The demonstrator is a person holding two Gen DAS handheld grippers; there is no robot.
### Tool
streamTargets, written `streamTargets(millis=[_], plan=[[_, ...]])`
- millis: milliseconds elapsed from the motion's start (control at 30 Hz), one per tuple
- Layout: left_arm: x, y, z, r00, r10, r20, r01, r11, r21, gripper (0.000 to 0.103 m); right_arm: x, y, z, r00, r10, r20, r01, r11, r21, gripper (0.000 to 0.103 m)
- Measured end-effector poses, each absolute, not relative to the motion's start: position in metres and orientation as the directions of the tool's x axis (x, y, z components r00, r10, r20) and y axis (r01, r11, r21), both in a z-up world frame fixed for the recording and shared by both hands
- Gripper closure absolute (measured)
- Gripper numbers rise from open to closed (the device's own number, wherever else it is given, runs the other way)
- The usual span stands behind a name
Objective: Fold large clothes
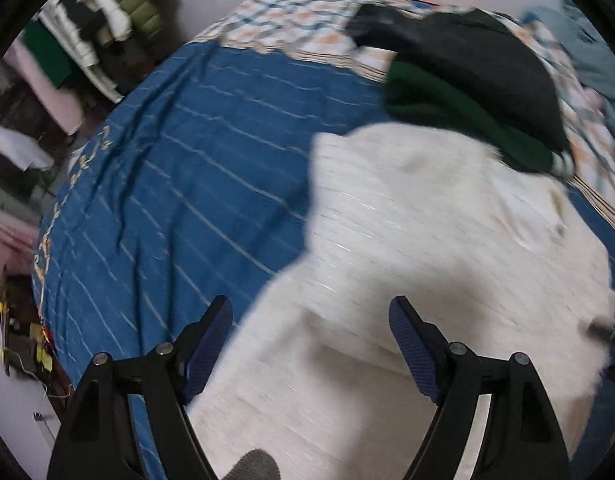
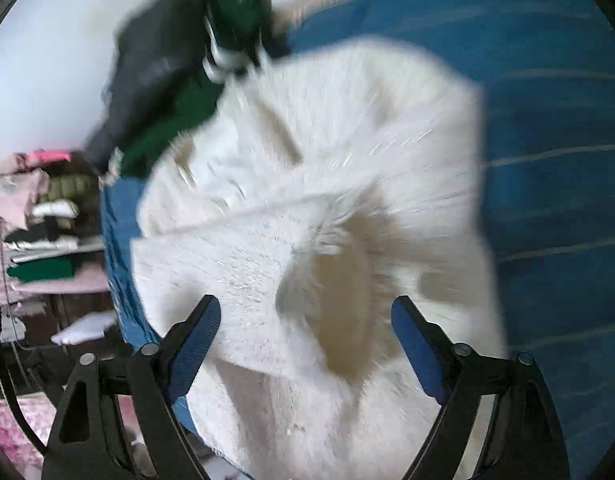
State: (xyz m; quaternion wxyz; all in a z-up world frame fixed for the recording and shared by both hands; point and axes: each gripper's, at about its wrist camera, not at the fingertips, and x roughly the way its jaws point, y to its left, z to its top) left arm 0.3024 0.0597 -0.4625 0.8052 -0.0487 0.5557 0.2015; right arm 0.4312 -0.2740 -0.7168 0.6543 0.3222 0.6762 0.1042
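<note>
A large white fluffy garment [image 1: 427,232] lies rumpled on a blue striped bedsheet [image 1: 187,160]. My left gripper [image 1: 311,304] hovers open over the garment's near left edge, one blue pad above the sheet and the other above the white cloth, with nothing gripped. In the right wrist view the same white garment [image 2: 347,120] fills the middle, with a folded flap and a shadowed hollow. My right gripper [image 2: 306,302] points down at that flap. Its fingers stand apart on either side of it, and the pads do not press the cloth. Both views are blurred.
A dark green garment [image 1: 439,104] and a black one [image 1: 487,56] lie piled just beyond the white one, seen again as green [image 2: 179,120] and black [image 2: 155,60]. A plaid quilt [image 1: 291,16] covers the bed's far end. Stacked clothes [image 1: 107,20] fill shelves beside the bed.
</note>
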Motion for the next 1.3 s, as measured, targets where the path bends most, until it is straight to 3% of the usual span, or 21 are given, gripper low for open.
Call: streamTargets(millis=[33,67,300,433,467,500,567,667,767,900,1000,1100,1200,1300], plan=[[0.304,0.064,-0.462,0.304,0.27,-0.914,-0.385,0.912,0.141,0.024,0.434,-0.266,-0.722,0.045,0.574,-0.818,0.288,0.776,0.561,0.072],[0.305,0.071,-0.459,0.311,0.263,-0.913,-0.395,0.91,0.127,0.024,0.436,-0.257,-0.723,0.022,0.542,-0.84,0.271,0.805,0.527,0.094],[0.341,0.074,-0.458,0.368,0.21,-0.906,-0.371,0.927,0.064,0.024,0.439,-0.262,-0.662,0.2,0.309,-0.93,0.213,0.913,0.349,0.095],[0.373,0.069,-0.506,0.316,0.293,-0.903,-0.299,0.934,0.198,0.024,0.444,-0.271,-0.698,0.076,0.254,-0.964,0.265,0.927,0.265,0.092],[0.378,0.069,-0.521,0.294,0.306,-0.905,-0.273,0.935,0.228,0.024,0.445,-0.274,-0.708,0.036,0.214,-0.976,0.282,0.935,0.215,0.084],[0.38,0.071,-0.536,0.27,0.311,-0.911,-0.249,0.937,0.245,0.024,0.445,-0.278,-0.71,0.021,0.18,-0.983,0.304,0.936,0.178,0.068],[0.379,0.075,-0.546,0.26,0.301,-0.918,-0.218,0.944,0.248,0.023,0.442,-0.281,-0.699,0.048,0.145,-0.988,0.346,0.926,0.153,0.056],[0.371,0.079,-0.533,0.283,0.284,-0.916,-0.211,0.95,0.229,0.024,0.432,-0.281,-0.659,0.161,0.098,-0.982,0.356,0.922,0.15,0.056],[0.359,0.078,-0.509,0.318,0.271,-0.908,-0.248,0.949,0.196,0.024,0.423,-0.269,-0.634,0.26,0.175,-0.95,0.298,0.921,0.251,0.056],[0.351,0.067,-0.508,0.323,0.279,-0.904,-0.252,0.946,0.202,0.024,0.431,-0.24,-0.664,0.171,0.339,-0.925,0.186,0.911,0.368,0.056],[0.358,0.059,-0.551,0.236,0.301,-0.924,-0.235,0.94,0.246,0.023,0.443,-0.228,-0.704,0.083,0.243,-0.967,0.161,0.954,0.254,0.059],[0.357,0.054,-0.557,0.241,0.317,-0.917,-0.224,0.938,0.266,0.023,0.45,-0.222,-0.736,-0.02,0.142,-0.99,0.11,0.984,0.139,0.062],[0.338,0.051,-0.522,0.29,0.322,-0.901,-0.221,0.939,0.264,0.023,0.453,-0.218,-0.713,-0.007,0.142,-0.99,0.107,0.984,0.14,0.06],[0.298,0.042,-0.495,0.282,0.353,-0.892,-0.227,0.928,0.295,0.023,0.439,-0.219,-0.68,0.04,0.264,-0.964,0.086,0.96,0.266,0.057]])
